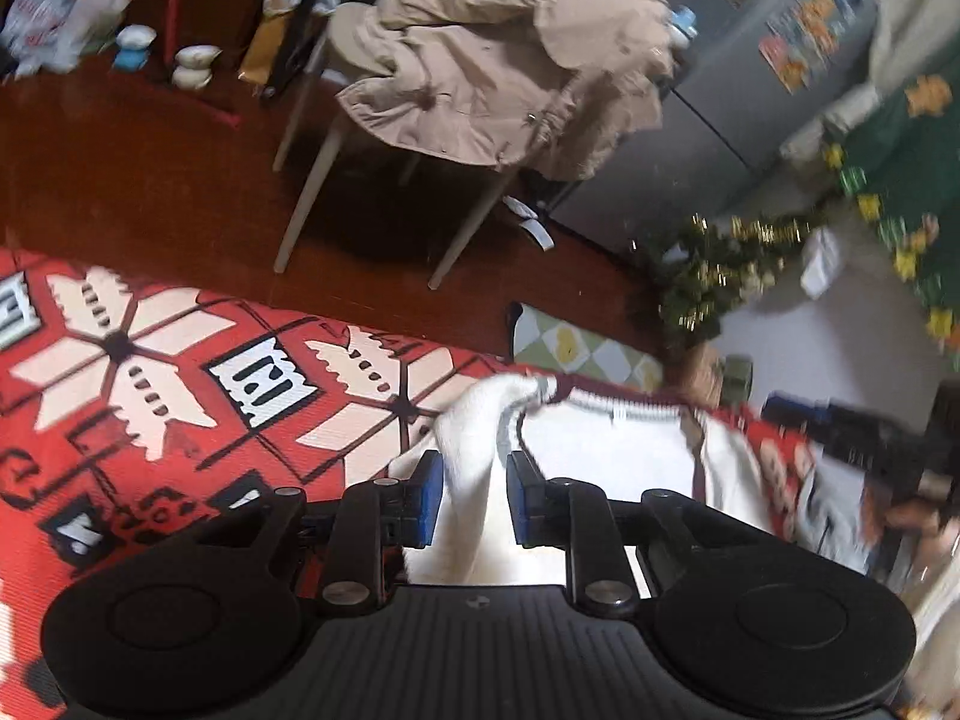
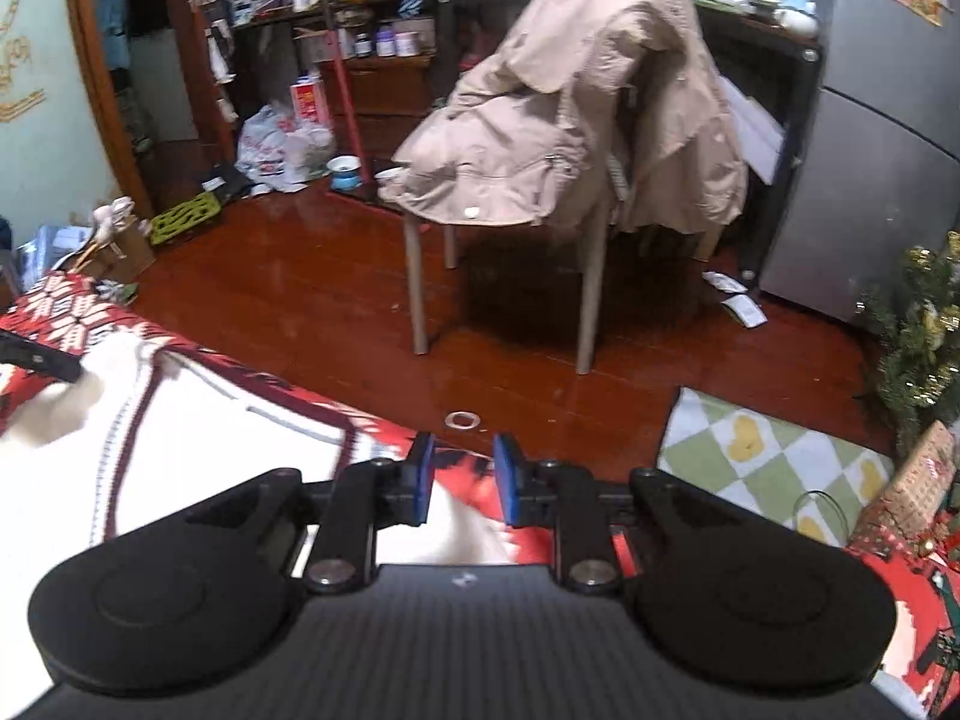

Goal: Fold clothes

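Note:
A white knit sweater (image 1: 600, 450) (image 2: 228, 450) with a maroon trim lies on a red snowflake-patterned blanket (image 1: 150, 360) (image 2: 66, 300). My left gripper (image 1: 475, 498) is shut on a raised fold of the sweater, and white cloth fills the gap between its blue pads (image 1: 429, 498). My right gripper (image 2: 463, 480) holds another white fold low between its pads (image 2: 507, 480), at the sweater's edge near the blanket's rim. The right wrist view shows the left gripper (image 2: 36, 354) as a dark shape at the far left, with cloth hanging under it.
Past the blanket's edge is a dark red wooden floor (image 2: 300, 300). On it stands a chair draped with a beige coat (image 1: 492, 60) (image 2: 570, 120). A green checked mat (image 2: 768, 456), a small decorated tree (image 2: 924, 330) and a grey fridge (image 2: 870, 180) are at the right.

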The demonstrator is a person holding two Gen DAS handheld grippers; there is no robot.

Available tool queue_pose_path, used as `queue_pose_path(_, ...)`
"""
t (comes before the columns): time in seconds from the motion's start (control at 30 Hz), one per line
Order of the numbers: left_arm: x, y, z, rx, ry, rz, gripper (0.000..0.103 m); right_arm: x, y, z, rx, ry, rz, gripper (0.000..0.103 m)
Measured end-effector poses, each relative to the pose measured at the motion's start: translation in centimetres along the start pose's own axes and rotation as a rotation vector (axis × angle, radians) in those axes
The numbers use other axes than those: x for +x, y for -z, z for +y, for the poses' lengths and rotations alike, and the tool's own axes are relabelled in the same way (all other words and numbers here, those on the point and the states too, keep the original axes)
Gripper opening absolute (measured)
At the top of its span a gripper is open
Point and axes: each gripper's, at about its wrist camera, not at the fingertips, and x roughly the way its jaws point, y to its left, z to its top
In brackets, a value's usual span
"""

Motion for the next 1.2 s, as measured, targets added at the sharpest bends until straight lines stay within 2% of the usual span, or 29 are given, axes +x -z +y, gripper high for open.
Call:
queue_pose_path(0.17, 0.4, -0.7, 1.1, -0.157, 0.177, 0.027, 0.021, 0.3, -0.4, 2.8, -0.036, -0.027, 0.004, 0.027)
queue_pose_path(0.27, 0.0, -0.7, 0.4, -0.104, 0.113, 0.017, 0.022, 0.9, -0.4, 3.8, -0.046, -0.046, 0.011, 0.030)
queue_pose_path(0.37, -0.1, -0.7, 1.0, -0.118, 0.030, -0.005, 0.022, 1.4, -0.2, 4.2, -0.047, -0.050, 0.017, 0.031)
queue_pose_path(0.47, -0.7, -0.5, 2.6, -0.207, 0.016, -0.062, 0.038, 1.6, -0.1, 4.3, -0.036, -0.053, 0.015, 0.032)
queue_pose_path(0.5, -0.9, -0.4, 3.3, -0.246, 0.024, -0.070, 0.049, 1.6, 0.0, 4.3, -0.033, -0.053, 0.015, 0.032)
queue_pose_path(0.53, -1.0, -0.2, 4.1, -0.287, 0.034, -0.063, 0.055, 1.6, 0.2, 4.2, -0.034, -0.052, 0.015, 0.033)
queue_pose_path(0.57, -0.7, -0.1, 4.6, -0.316, 0.048, -0.038, 0.056, 1.6, 0.3, 4.2, -0.035, -0.051, 0.016, 0.034)
queue_pose_path(0.63, -0.1, 0.0, 5.4, -0.373, 0.076, 0.014, 0.056, 1.6, 0.4, 4.1, -0.034, -0.049, 0.018, 0.034)
queue_pose_path(0.7, 0.7, 0.3, 5.7, -0.414, 0.144, 0.063, 0.055, 1.7, 0.5, 3.9, -0.026, -0.048, 0.020, 0.035)
queue_pose_path(0.77, 1.2, 0.5, 5.7, -0.460, 0.198, 0.070, 0.054, 1.7, 0.7, 3.8, -0.021, -0.049, 0.022, 0.037)
queue_pose_path(0.9, 1.2, 0.3, 5.1, -0.510, 0.322, 0.019, 0.051, 1.8, 1.0, 3.6, -0.019, -0.047, 0.029, 0.039)
queue_pose_path(0.97, 0.9, 0.0, 4.4, -0.480, 0.330, 0.006, 0.042, 1.8, 1.2, 3.5, -0.019, -0.045, 0.031, 0.042)
queue_pose_path(1.0, 0.9, -0.3, 3.8, -0.435, 0.295, 0.013, 0.035, 1.8, 1.2, 3.5, -0.021, -0.044, 0.032, 0.042)
queue_pose_path(1.07, 1.1, -0.7, 2.6, -0.354, 0.217, 0.038, 0.035, 1.9, 1.2, 3.5, -0.024, -0.043, 0.033, 0.045)
queue_pose_path(1.17, 1.3, -0.7, 1.6, -0.283, 0.186, 0.060, 0.031, 1.9, 1.2, 3.4, -0.019, -0.046, 0.030, 0.048)
queue_pose_path(1.2, 1.3, -0.7, 1.4, -0.265, 0.172, 0.060, 0.024, 1.8, 1.3, 3.3, -0.016, -0.047, 0.028, 0.048)
